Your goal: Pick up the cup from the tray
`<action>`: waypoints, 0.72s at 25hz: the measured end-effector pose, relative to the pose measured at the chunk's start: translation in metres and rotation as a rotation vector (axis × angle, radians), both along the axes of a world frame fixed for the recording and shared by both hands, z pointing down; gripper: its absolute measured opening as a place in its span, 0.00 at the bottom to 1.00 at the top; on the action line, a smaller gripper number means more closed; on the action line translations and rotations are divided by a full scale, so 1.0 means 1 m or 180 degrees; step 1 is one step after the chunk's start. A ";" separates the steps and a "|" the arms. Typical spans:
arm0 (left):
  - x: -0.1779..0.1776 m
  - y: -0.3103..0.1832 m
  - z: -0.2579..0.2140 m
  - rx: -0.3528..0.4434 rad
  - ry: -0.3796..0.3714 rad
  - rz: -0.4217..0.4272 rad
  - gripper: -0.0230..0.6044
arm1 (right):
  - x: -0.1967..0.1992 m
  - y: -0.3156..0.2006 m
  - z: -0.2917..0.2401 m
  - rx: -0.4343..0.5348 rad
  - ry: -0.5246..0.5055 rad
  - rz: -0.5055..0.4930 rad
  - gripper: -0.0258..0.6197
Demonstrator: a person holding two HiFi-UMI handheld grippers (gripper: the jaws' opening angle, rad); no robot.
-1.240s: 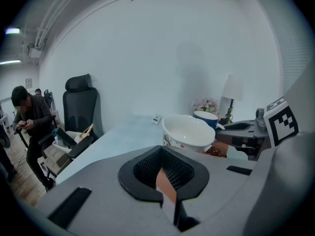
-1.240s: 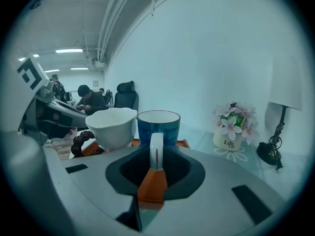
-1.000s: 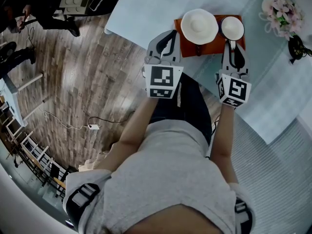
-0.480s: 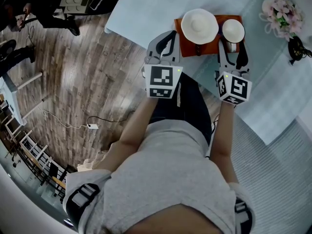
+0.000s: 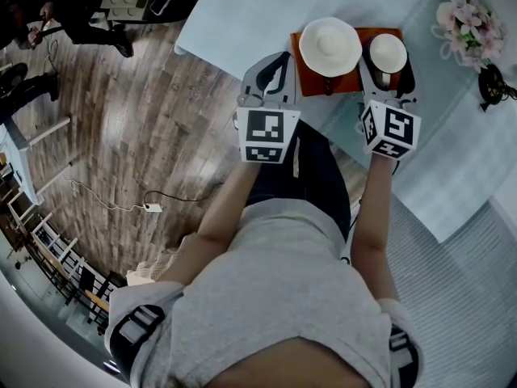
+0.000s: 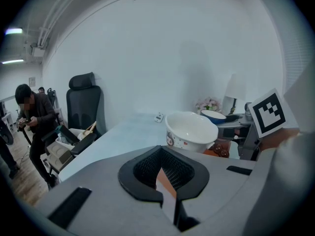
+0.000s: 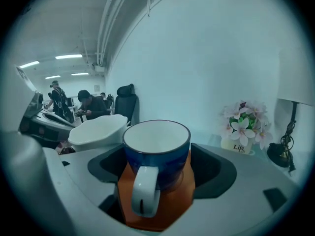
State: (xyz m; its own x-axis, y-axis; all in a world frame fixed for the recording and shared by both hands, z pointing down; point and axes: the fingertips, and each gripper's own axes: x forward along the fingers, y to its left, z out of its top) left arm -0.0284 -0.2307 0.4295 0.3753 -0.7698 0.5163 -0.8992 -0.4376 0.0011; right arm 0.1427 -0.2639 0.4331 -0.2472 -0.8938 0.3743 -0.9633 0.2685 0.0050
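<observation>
A blue cup (image 7: 156,154) with a white inside and a white handle stands on the orange tray (image 7: 162,205); the handle points back at my right gripper (image 7: 157,167). Its jaws are opening and stand wide on either side of the cup, with a gap at each pad. From the head view, the cup (image 5: 388,52) sits at the tray's (image 5: 311,78) right end with the right gripper (image 5: 388,69) straddling it. My left gripper (image 5: 279,61) hangs shut and empty at the table's near edge, left of the tray. A white bowl (image 5: 329,45) fills the tray's left half.
A pot of pink flowers (image 5: 460,14) and a black lamp base with its cable (image 5: 491,79) stand right of the tray. The bowl (image 7: 96,129) sits close on the cup's left. People and an office chair (image 6: 83,107) are across the room beyond the pale blue table (image 5: 242,14).
My right gripper has moved forward to the cup, and its jaws have spread from nearly shut to wide around it. The left gripper, cup and bowl have stayed put.
</observation>
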 end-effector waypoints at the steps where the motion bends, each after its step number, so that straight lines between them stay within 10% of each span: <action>1: 0.000 0.000 0.000 -0.0005 0.0003 -0.0001 0.05 | -0.001 -0.001 0.000 -0.0016 -0.0003 -0.0024 0.58; 18: 0.001 -0.008 -0.007 0.0056 0.0000 0.0031 0.05 | 0.018 0.012 -0.022 0.0235 -0.0216 0.0285 0.58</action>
